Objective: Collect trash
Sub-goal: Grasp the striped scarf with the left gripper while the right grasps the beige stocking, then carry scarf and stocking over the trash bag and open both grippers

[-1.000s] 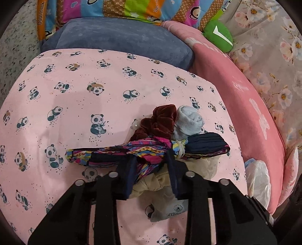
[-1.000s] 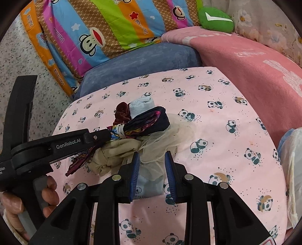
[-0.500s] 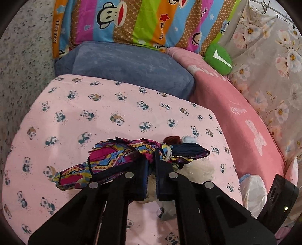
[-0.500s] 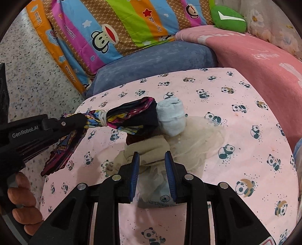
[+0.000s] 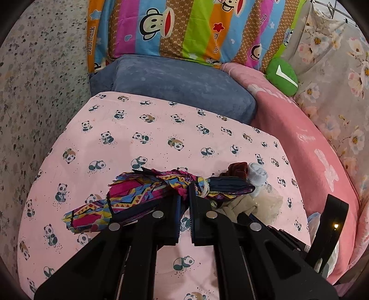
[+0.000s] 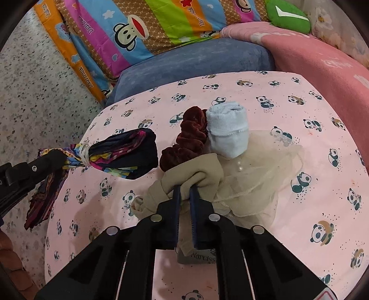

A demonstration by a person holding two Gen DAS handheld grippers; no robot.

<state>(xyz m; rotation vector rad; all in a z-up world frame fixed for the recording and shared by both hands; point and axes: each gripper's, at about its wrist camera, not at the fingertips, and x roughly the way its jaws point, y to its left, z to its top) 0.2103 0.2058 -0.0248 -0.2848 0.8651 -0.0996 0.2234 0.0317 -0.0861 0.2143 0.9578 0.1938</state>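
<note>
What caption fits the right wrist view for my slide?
Right gripper shut on beige cloth on the panda-print sheet; left gripper lifts the patterned bundle clear of the pile.

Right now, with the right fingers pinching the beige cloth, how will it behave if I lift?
The beige cloth is creased and bunched, so it will probably hang limp. The gauzy netting lying against it may drag along. The pale blue sock roll leaning on the pile could tumble off.

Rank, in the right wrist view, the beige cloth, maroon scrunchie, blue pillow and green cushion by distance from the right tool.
1. Beige cloth: clamped in the right tool.
2. Maroon scrunchie: just beyond, slightly left.
3. Blue pillow: past the sheet's edge.
4. Green cushion: far upper right.
</note>
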